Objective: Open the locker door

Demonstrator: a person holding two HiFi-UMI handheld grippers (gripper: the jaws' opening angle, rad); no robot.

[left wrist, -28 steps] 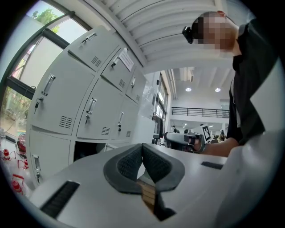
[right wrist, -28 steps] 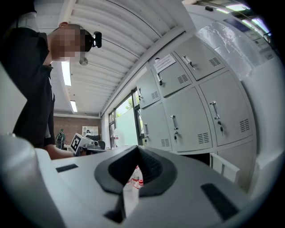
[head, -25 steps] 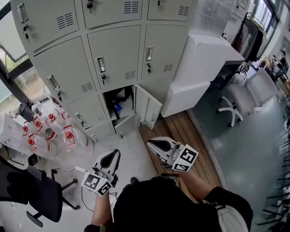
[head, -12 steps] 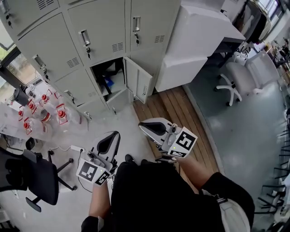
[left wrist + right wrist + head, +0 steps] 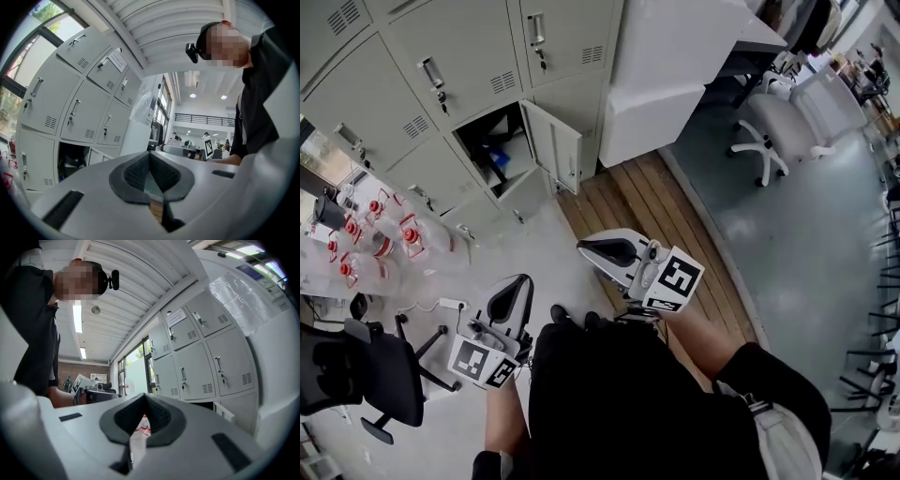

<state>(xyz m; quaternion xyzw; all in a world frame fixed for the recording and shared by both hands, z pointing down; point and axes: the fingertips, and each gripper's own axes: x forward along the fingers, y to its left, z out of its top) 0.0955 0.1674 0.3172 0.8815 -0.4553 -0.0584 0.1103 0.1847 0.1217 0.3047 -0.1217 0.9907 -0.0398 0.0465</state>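
Observation:
The grey locker bank [image 5: 459, 66] fills the upper left of the head view. One bottom-row locker door [image 5: 553, 142] stands swung open, and its dark compartment [image 5: 490, 150] shows something blue inside. Both grippers are held low by the person's body, well back from the lockers. My left gripper [image 5: 517, 287] is shut and empty, and my right gripper [image 5: 592, 249] is shut and empty too. In the left gripper view the jaws [image 5: 150, 155] point up past the open compartment [image 5: 72, 161]. In the right gripper view the jaws [image 5: 144, 398] point up, with the open door [image 5: 226, 414] low on the right.
A white cabinet [image 5: 675, 66] stands right of the lockers. Clear bottles with red caps [image 5: 380, 234] cluster at the left, above a black office chair [image 5: 366, 375]. A white swivel chair [image 5: 773, 122] is at the upper right. A wooden floor strip [image 5: 647, 211] runs ahead.
The lockers have slid up and to the left in the head view and look farther off. Both grippers stay shut and low in front of the body.

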